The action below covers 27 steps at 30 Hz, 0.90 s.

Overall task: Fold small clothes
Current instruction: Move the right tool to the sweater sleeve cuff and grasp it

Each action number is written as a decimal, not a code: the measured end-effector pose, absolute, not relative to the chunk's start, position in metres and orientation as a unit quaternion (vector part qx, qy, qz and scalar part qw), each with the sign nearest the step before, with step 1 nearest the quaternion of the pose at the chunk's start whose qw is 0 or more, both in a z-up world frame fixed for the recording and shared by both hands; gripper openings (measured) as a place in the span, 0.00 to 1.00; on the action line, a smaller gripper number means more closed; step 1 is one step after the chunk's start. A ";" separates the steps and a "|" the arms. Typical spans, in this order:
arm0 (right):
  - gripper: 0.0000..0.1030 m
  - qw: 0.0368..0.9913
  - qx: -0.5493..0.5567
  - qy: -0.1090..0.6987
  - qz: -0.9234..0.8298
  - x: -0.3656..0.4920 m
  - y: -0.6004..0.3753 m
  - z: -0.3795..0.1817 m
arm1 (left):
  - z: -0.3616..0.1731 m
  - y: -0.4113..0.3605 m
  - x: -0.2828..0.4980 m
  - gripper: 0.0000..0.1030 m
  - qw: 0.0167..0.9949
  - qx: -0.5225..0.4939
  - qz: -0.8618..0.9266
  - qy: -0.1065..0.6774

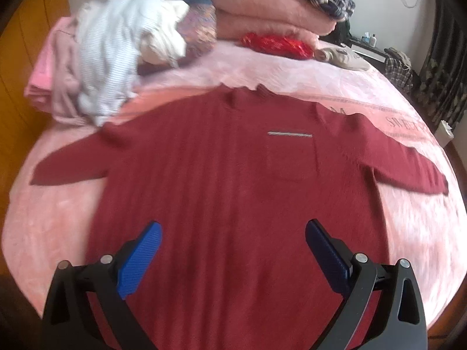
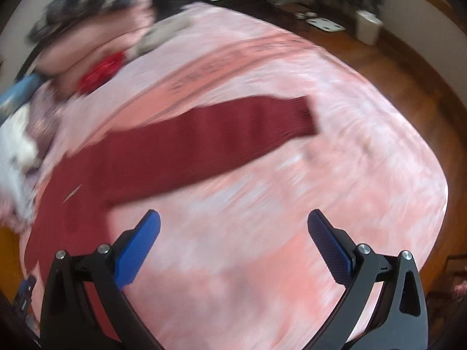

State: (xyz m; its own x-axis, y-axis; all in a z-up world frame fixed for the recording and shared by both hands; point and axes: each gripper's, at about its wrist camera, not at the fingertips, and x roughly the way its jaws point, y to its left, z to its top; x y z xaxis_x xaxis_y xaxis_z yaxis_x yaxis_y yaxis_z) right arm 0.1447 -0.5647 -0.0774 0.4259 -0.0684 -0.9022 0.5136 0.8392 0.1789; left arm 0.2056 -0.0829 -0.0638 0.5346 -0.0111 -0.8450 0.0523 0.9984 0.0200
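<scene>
One dark red knit sweater (image 1: 221, 175) lies flat, front up, on the pink bedspread (image 1: 335, 87), both long sleeves spread out sideways; a chest pocket with a pale trim strip (image 1: 289, 134) shows on it. Beyond the sweater's collar sit a heap of white and striped clothes (image 1: 116, 55) and a stack of folded pink blankets (image 1: 271, 14). The left gripper (image 1: 233, 259) hovers wide open over the sweater's hem, holding nothing. The right gripper (image 2: 233, 248) is spread wide and empty over bedspread below the sweater's sleeve (image 2: 221, 140).
</scene>
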 end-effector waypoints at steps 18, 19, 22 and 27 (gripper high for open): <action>0.96 0.787 0.234 0.548 -0.160 0.217 -0.673 -0.171 | -0.126 -0.300 0.317 0.96 0.874 0.030 -0.077 0.478; 0.96 0.785 0.236 0.551 -0.158 0.219 -0.676 -0.174 | -0.127 -0.306 0.319 0.96 0.875 0.033 -0.077 0.477; 0.77 0.780 0.253 0.552 -0.152 0.223 -0.686 -0.182 | -0.130 -0.318 0.323 0.96 0.876 0.046 -0.078 0.473; 0.46 0.781 0.260 0.551 -0.137 0.227 -0.691 -0.182 | -0.135 -0.316 0.329 0.96 0.878 0.053 -0.065 0.472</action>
